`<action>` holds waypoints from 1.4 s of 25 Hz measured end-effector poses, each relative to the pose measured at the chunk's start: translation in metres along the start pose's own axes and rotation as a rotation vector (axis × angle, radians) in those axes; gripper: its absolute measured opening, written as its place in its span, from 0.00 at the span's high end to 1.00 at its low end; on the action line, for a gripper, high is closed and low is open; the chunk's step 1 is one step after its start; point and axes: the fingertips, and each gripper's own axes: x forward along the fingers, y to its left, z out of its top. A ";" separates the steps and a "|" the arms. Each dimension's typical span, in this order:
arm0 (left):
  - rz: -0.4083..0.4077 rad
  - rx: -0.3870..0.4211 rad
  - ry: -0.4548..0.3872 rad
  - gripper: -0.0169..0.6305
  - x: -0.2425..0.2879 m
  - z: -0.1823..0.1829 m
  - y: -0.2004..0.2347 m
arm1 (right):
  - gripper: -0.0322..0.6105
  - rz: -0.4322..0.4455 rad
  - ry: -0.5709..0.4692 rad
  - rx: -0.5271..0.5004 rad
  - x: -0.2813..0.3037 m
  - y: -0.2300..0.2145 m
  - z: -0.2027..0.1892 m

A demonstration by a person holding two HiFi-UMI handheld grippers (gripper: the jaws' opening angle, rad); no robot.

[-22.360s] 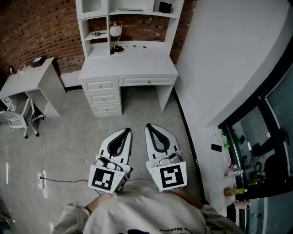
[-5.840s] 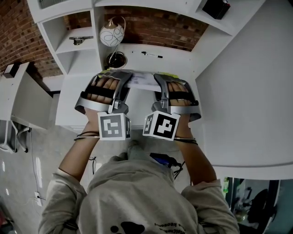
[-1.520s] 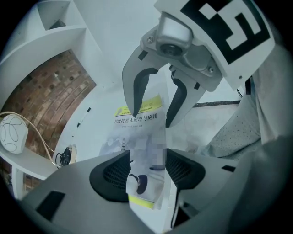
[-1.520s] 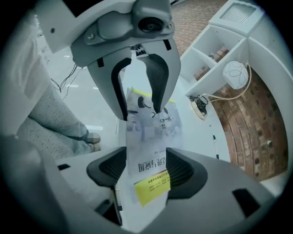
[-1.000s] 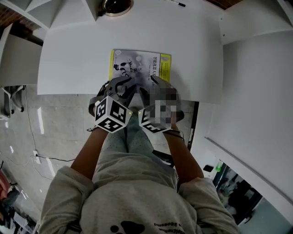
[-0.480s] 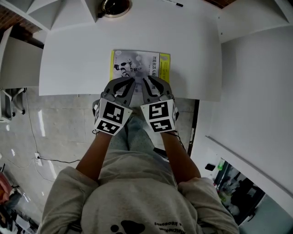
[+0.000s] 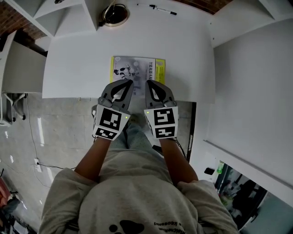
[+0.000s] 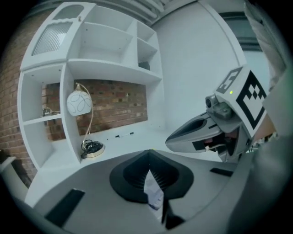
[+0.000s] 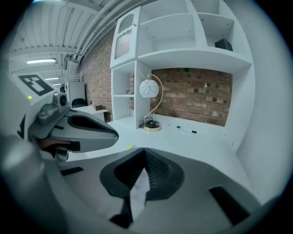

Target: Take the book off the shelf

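Observation:
The book (image 7: 137, 68), with a grey picture cover and a yellow spine strip, lies flat on the white desk (image 7: 68, 68) near its front edge. Both grippers hang side by side just above the book's near edge. My left gripper (image 7: 127, 82) is shut with nothing in it. My right gripper (image 7: 149, 83) is shut too, and empty. In the left gripper view the jaws (image 8: 149, 155) meet at a point, with the right gripper (image 8: 201, 132) beside them. The right gripper view shows its shut jaws (image 9: 144, 151) and the left gripper (image 9: 87, 128). Most of the book is hidden in both gripper views.
At the back of the desk stand a lamp with a round white shade (image 8: 80, 103) on a ring base (image 7: 114, 13) and a black pen (image 7: 162, 9). White shelf compartments (image 9: 183, 36) rise above against brick. A white wall (image 7: 256, 91) bounds the right, a side table (image 7: 18, 59) the left.
Both grippers stood open at the book's near edge; their jaws have closed on nothing and both have lifted up off the book. The book stays flat on the desk.

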 end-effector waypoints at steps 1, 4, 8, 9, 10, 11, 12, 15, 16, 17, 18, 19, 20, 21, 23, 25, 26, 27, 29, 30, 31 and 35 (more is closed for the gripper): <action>0.000 -0.009 -0.018 0.96 -0.004 0.006 -0.002 | 0.92 -0.002 -0.016 0.011 -0.006 0.000 0.004; 0.014 -0.039 -0.063 0.96 -0.017 0.024 -0.003 | 0.92 -0.012 -0.073 0.026 -0.023 -0.001 0.023; 0.053 -0.096 -0.121 0.96 -0.040 0.046 0.000 | 0.92 -0.036 -0.161 0.020 -0.052 0.001 0.054; 0.065 -0.107 -0.135 0.96 -0.047 0.051 0.001 | 0.92 -0.041 -0.183 0.019 -0.059 0.002 0.062; 0.075 -0.114 -0.150 0.96 -0.053 0.056 0.002 | 0.92 -0.045 -0.204 0.016 -0.067 0.004 0.070; 0.082 -0.117 -0.165 0.96 -0.058 0.062 0.002 | 0.92 -0.050 -0.224 0.010 -0.074 0.005 0.077; 0.087 -0.118 -0.180 0.96 -0.064 0.068 0.002 | 0.92 -0.054 -0.243 0.001 -0.082 0.006 0.084; 0.105 -0.101 -0.220 0.96 -0.079 0.086 0.003 | 0.92 -0.065 -0.294 -0.032 -0.101 0.009 0.101; 0.112 -0.094 -0.231 0.96 -0.083 0.091 0.003 | 0.92 -0.066 -0.308 -0.036 -0.107 0.010 0.104; 0.117 -0.089 -0.242 0.96 -0.088 0.096 0.003 | 0.92 -0.067 -0.319 -0.036 -0.112 0.010 0.107; 0.119 -0.085 -0.251 0.96 -0.092 0.101 0.002 | 0.92 -0.068 -0.328 -0.033 -0.117 0.010 0.109; 0.120 -0.083 -0.259 0.96 -0.096 0.105 0.001 | 0.92 -0.069 -0.337 -0.029 -0.123 0.010 0.112; 0.122 -0.084 -0.268 0.96 -0.100 0.109 0.000 | 0.92 -0.069 -0.346 -0.026 -0.129 0.010 0.115; 0.125 -0.085 -0.276 0.96 -0.105 0.112 -0.001 | 0.92 -0.070 -0.355 -0.025 -0.135 0.009 0.118; 0.131 -0.084 -0.291 0.96 -0.113 0.119 -0.003 | 0.92 -0.069 -0.373 -0.029 -0.145 0.009 0.124; 0.130 -0.078 -0.304 0.96 -0.118 0.125 -0.007 | 0.92 -0.065 -0.393 -0.034 -0.154 0.010 0.129; 0.130 -0.078 -0.312 0.96 -0.121 0.128 -0.009 | 0.92 -0.063 -0.402 -0.034 -0.157 0.011 0.131; 0.129 -0.079 -0.318 0.96 -0.123 0.130 -0.012 | 0.92 -0.061 -0.407 -0.036 -0.161 0.012 0.132; 0.125 -0.075 -0.323 0.96 -0.127 0.133 -0.016 | 0.92 -0.054 -0.405 -0.045 -0.166 0.015 0.134; 0.123 -0.075 -0.325 0.96 -0.128 0.134 -0.019 | 0.92 -0.050 -0.401 -0.046 -0.168 0.017 0.134; 0.121 -0.077 -0.326 0.96 -0.129 0.135 -0.021 | 0.92 -0.046 -0.400 -0.047 -0.169 0.018 0.134; 0.120 -0.070 -0.331 0.96 -0.129 0.136 -0.029 | 0.92 -0.064 -0.397 -0.083 -0.170 0.012 0.125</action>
